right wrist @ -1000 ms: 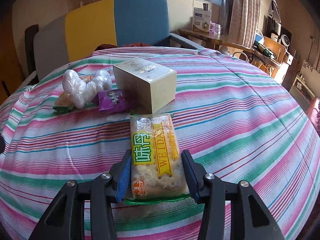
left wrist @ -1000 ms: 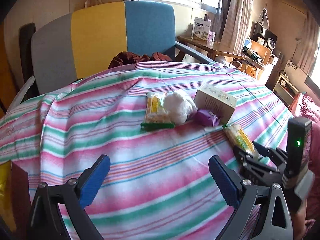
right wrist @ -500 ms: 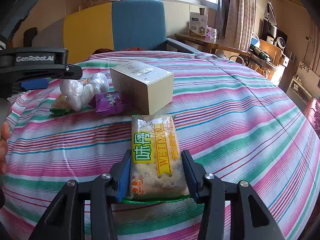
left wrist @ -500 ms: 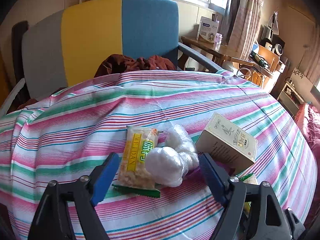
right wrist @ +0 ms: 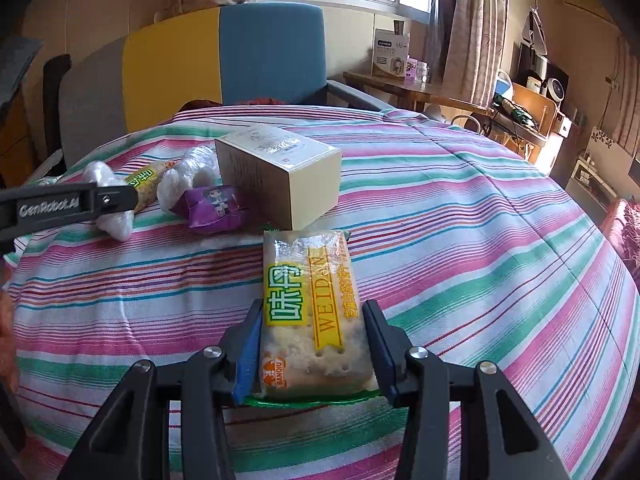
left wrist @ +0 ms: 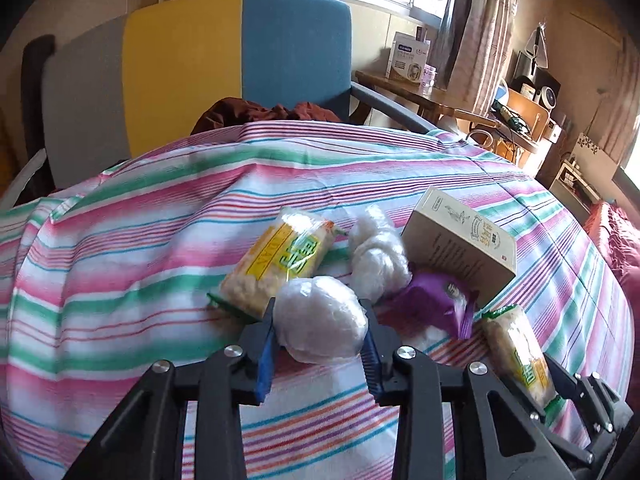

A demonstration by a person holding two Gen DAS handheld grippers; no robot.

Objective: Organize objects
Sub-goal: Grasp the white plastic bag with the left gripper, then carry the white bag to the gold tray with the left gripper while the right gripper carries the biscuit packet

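Observation:
My left gripper is shut on a white plastic-wrapped bun just above the striped tablecloth. Beyond it lie a yellow cracker pack, a second white wrapped lump, a purple snack packet and a beige box. My right gripper is shut on another cracker pack, which lies flat on the cloth in front of the beige box. The left gripper's arm shows at the left of the right wrist view.
A grey, yellow and blue chair stands behind the table with dark red cloth on its seat. A wooden side table with a white box is at the back right. The table edge curves away on the right.
My left gripper moved forward over the pile and closed on the white wrapped bun. My right gripper stayed shut on its cracker pack, nearly still.

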